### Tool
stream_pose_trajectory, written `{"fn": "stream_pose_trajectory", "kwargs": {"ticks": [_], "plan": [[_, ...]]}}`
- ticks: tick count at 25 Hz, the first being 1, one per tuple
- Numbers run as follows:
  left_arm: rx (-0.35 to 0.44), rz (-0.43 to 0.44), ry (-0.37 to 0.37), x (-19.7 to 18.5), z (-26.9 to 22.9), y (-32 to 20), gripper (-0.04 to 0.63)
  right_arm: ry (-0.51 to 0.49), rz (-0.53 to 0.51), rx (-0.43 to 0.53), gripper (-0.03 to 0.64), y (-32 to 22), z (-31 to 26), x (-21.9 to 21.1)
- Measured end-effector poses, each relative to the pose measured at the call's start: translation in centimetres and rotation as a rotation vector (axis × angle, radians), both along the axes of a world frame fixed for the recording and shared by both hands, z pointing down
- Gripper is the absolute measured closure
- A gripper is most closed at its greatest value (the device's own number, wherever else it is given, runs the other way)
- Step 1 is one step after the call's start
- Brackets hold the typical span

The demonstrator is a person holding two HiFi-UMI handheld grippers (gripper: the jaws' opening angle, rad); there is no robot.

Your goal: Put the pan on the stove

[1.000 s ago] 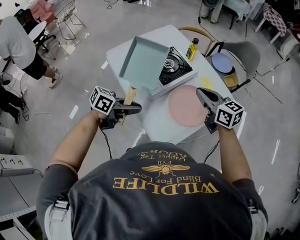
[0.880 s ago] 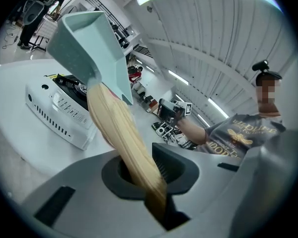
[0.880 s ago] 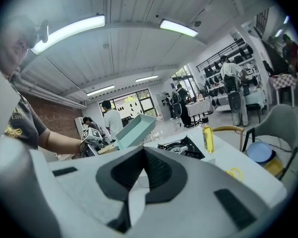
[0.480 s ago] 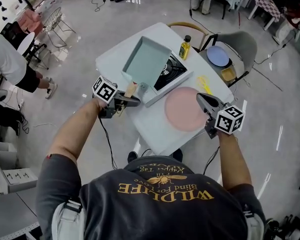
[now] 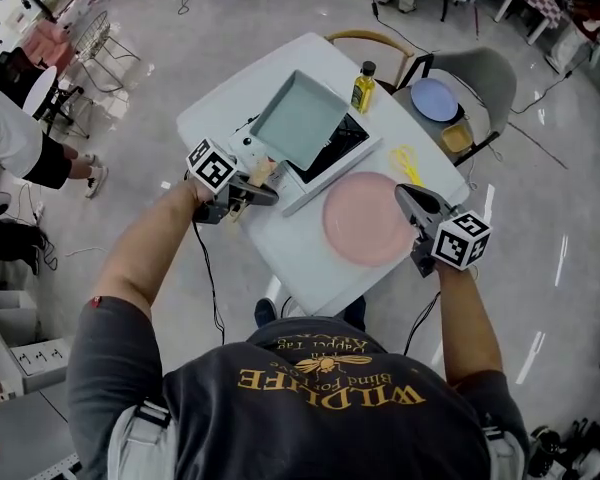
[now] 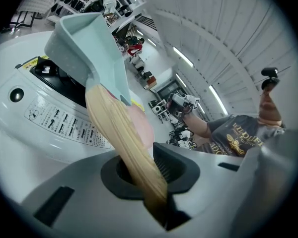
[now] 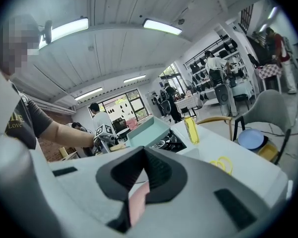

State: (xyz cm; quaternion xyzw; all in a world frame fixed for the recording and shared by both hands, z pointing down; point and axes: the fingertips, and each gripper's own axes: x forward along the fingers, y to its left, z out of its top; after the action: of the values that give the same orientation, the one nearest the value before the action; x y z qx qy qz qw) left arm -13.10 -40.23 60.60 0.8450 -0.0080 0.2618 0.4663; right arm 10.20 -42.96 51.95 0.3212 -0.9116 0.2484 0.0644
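**A:** Half done, or more?

**B:** More, I'd judge. Your pan (image 5: 298, 120) hangs tilted over the stove (image 5: 342, 146), with its handle (image 5: 261, 171) clamped in your left hand-held gripper (image 5: 260, 190). I can't tell whether it touches the burner. What's left is to level it, set it down and let go. Your right hand-held gripper (image 5: 405, 194) is closed on nothing, near the plate (image 5: 365, 218).
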Motion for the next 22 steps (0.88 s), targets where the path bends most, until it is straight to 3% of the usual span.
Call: {"fn": "stream_pose_trajectory", "kwargs": {"ticks": [7, 13, 16, 22], "plan": [[-0.052, 0.031, 0.017, 1.1, 0.3, -0.8, 0.529, -0.012, 0.008, -0.013, 0.616, -0.3, 0.9, 0.7], [-0.087, 0.088, -0.013, 0.9, 0.2, -1.2, 0.52, -0.015, 0.008, -0.021, 0.616, -0.2, 1.3, 0.7], [-0.082, 0.119, -0.082, 0.4, 0.8, -1.6, 0.509, -0.016, 0.009, -0.023, 0.617, -0.1, 1.4, 0.8], [0.022, 0.131, -0.314, -1.6, 3.2, -3.3, 0.499, -0.019, 0.0, -0.034, 0.616, 0.5, 1.8, 0.4]]}}
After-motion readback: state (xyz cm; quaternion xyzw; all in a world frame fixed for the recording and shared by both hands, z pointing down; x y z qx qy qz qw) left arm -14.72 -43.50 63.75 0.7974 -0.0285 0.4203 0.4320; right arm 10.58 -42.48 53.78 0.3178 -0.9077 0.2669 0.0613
